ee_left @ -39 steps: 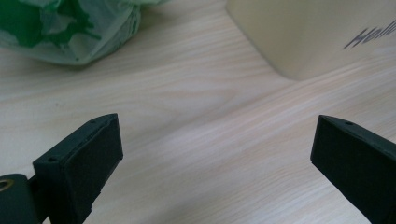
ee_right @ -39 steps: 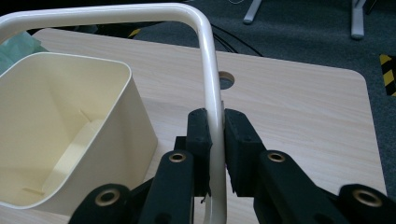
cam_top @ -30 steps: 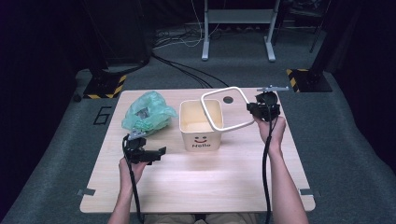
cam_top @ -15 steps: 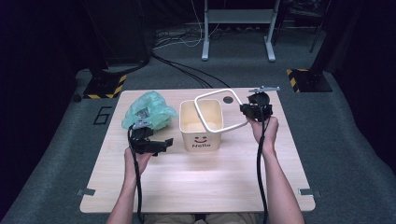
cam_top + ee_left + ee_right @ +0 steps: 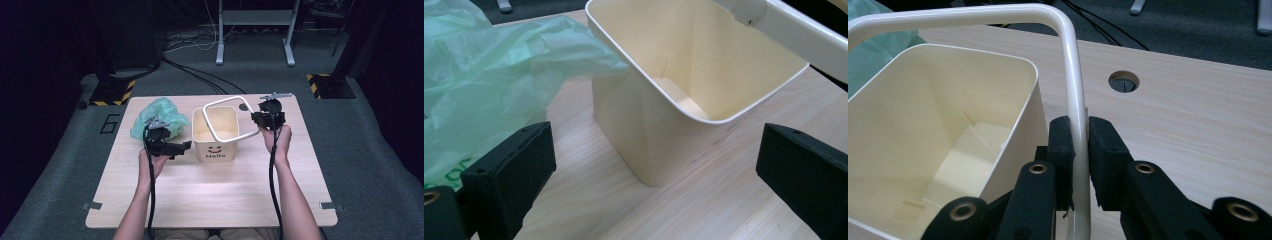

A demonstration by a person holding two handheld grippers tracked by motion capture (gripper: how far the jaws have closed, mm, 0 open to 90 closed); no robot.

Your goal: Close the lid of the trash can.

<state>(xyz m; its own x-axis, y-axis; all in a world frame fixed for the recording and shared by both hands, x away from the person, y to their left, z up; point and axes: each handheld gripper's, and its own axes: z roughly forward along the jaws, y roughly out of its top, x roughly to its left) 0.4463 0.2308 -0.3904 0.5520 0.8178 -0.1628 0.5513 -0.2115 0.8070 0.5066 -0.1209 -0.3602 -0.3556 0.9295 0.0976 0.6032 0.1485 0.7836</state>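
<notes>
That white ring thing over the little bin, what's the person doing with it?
A person works at a wooden table with two grippers. The right gripper has its jaws shut on the white ring, holding it tilted above the empty cream bin. The left gripper is open, holding nothing, beside the bin and near a crumpled green bag.

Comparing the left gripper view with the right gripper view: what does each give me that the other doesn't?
Left gripper view: the left gripper with jaws wide open and nothing between them, aimed at the bin's near corner, and a broad spread of the green bag.

Right gripper view: the right gripper shut on the white frame, plus a round hole in the table.

Both: the cream bin, its inside bare, and the white frame above it.
</notes>
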